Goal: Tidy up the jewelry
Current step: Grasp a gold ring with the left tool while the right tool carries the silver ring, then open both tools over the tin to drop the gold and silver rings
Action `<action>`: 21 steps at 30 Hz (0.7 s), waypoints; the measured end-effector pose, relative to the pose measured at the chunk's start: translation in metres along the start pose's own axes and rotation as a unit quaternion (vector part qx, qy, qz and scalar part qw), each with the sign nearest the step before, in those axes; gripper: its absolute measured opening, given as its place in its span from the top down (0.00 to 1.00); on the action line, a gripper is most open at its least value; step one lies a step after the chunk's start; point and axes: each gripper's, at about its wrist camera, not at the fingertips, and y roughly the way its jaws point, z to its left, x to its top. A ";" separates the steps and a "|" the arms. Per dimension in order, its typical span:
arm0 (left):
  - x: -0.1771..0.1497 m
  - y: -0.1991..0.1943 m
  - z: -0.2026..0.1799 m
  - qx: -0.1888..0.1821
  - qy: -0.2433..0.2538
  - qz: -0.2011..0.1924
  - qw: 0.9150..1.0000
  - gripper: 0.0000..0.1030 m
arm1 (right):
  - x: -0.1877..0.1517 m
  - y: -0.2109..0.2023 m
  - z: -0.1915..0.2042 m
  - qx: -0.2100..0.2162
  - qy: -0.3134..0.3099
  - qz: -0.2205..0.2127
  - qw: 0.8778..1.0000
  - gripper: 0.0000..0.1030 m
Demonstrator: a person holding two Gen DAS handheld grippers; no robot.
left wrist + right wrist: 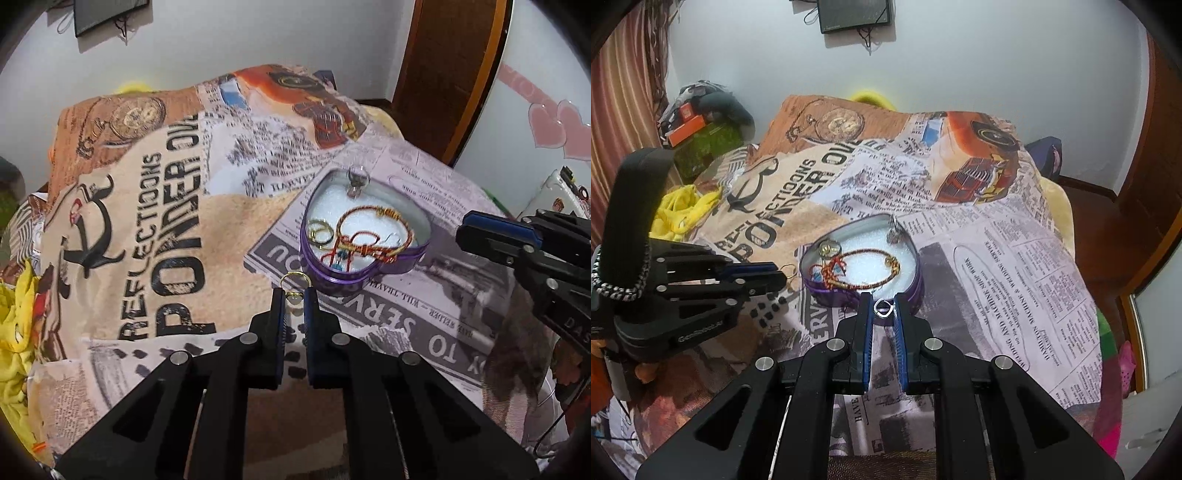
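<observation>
A purple heart-shaped tin point(332, 277) point(918, 284) lies open on the printed blanket. Inside it are a red-and-gold bangle point(380, 221) point(871, 266), gold rings point(319, 230) point(829, 247) and a silver ring with a stone point(356, 181) point(894, 230). My left gripper point(294, 295) point(781, 275) is shut on a gold ring with a clear stone point(293, 286) point(790, 271), just left of the tin's near edge. My right gripper point(885, 306) point(463, 230) is shut on a small silver ring point(884, 307), above the tin's near rim.
The newspaper-print blanket point(166, 221) point(997, 258) covers a bed. Yellow cloth point(14, 325) point(683, 210) lies at its left side. A pile of boxes and clothes point(701, 125) sits in the far left corner. A wooden door point(443, 74) stands at the right.
</observation>
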 end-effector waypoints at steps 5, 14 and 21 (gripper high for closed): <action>0.007 -0.017 -0.001 -0.004 -0.001 -0.024 1.000 0.92 | 0.005 -0.002 -0.003 -0.004 0.003 -0.009 1.000 0.90; 0.024 -0.027 -0.011 -0.022 0.003 -0.050 0.999 0.92 | 0.017 -0.001 -0.004 -0.003 0.001 -0.022 1.000 0.90; 0.036 -0.019 -0.017 -0.036 0.001 -0.053 0.998 0.92 | 0.027 0.007 -0.003 0.008 -0.002 -0.025 1.000 0.90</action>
